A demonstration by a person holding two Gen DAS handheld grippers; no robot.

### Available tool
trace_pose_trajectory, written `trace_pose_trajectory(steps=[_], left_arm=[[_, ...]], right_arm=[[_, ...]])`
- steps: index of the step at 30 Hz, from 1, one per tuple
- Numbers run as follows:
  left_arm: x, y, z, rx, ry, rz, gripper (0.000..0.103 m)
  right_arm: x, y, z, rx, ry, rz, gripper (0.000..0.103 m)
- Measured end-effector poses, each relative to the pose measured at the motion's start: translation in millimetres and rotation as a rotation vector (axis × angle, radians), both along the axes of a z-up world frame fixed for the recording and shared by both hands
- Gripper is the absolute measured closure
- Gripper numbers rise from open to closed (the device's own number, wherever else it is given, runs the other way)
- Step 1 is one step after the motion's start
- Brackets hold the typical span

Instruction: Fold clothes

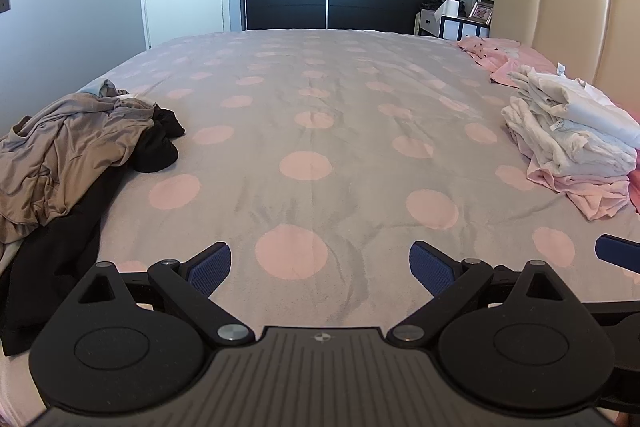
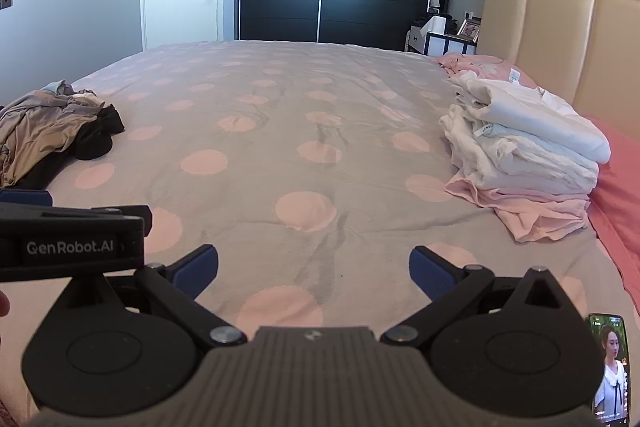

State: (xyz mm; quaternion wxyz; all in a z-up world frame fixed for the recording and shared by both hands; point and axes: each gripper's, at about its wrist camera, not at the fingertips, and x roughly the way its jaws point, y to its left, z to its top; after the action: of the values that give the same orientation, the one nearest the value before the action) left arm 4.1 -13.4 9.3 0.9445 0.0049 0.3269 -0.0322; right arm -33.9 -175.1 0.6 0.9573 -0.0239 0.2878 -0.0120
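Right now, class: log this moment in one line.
left gripper open | right gripper open | unfolded heap left | folded stack right

Crumpled taupe and black garment heap [image 1: 68,163] at 9 o'clock: cut off by left frame edge. Lit phone screen [image 2: 610,371] at 4 o'clock: bottom cropped, caption text unreadable. Small framed photo [image 1: 481,11] at 1 o'clock: too small to tell.
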Motion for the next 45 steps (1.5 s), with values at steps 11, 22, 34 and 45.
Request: trace_pose_trajectory(steps=[11,22,34,45], left_arm=[[-1.1,6.4,1.6,-0.012,0.012,0.033,0.005],[9.8,50.0,0.1,-0.018,0.045,0.097,0.02],[46.1,165.5,15.6,0.053,0.081,0.23,0.042],[62.6,291.4,7.5,0.188,0.081,0.358,0.043]], right_arm=[[1.2,5.5,2.4,0.013,0.002,0.019,0.001],[7.2,10.9,5.4,0.075,0.001,0.081,0.001],[80.3,104.4,9.4,0.126,0.058,0.35,0.034],[162.1,256.0,0.6,0.214,0.126,0.609,0.038]])
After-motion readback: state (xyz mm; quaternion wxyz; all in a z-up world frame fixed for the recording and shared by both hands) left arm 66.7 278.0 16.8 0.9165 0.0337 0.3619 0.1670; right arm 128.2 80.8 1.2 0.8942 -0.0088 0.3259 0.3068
